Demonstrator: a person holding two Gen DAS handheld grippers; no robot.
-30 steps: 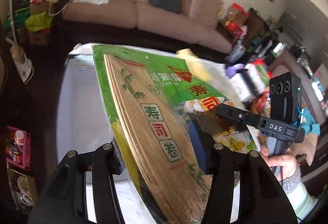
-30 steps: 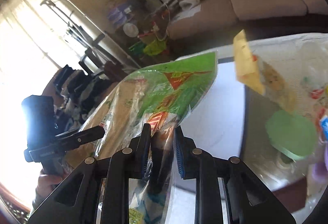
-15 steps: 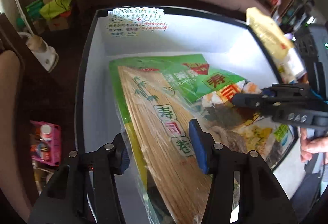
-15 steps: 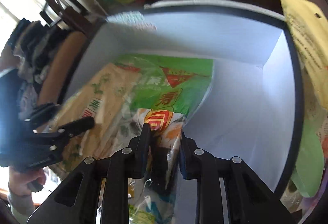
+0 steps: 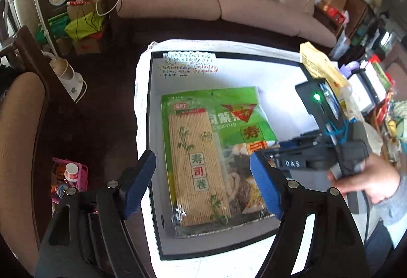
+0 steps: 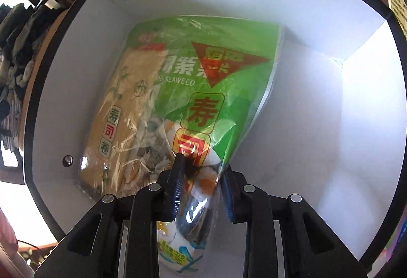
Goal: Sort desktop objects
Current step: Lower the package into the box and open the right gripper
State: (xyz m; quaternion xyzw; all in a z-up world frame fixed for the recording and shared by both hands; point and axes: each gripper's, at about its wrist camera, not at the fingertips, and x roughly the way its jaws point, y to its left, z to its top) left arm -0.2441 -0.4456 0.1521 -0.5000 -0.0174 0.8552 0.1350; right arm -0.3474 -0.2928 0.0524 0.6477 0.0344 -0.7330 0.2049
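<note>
Green plastic wraps the sushi seaweed packet (image 5: pixel 216 155), which lies flat on the floor of a white box (image 5: pixel 155 125) with a dark rim, centre of the left wrist view. A bamboo rolling mat (image 5: pixel 198 171) shows through the left half of the packet. On the box's far inner wall, upper centre of that frame, sits a handwritten sticker (image 5: pixel 189 64). Outside the box at the right edge stands a yellow pouch (image 5: pixel 318 66), among cluttered packaging too small to name. A beige sofa (image 5: pixel 229 3) runs across the top, and a pink basket (image 5: pixel 70 176) with small bottles sits at the lower left on the dark floor.

The left claw (image 5: pixel 203 186) stands wide apart above the packet's near half, its blue pads either side of the mat and touching nothing.

The right claw (image 6: pixel 201 191), seen at the right of the left wrist view (image 5: pixel 279 158) held by a hand (image 5: pixel 366 181), reaches in over the box's right wall. In its own view the packet (image 6: pixel 198 89) fills the middle, and its near right corner rises between the two pads. The pads sit close together with the plastic between them, clamped on that corner, while the far end of the packet rests against the box floor.
</note>
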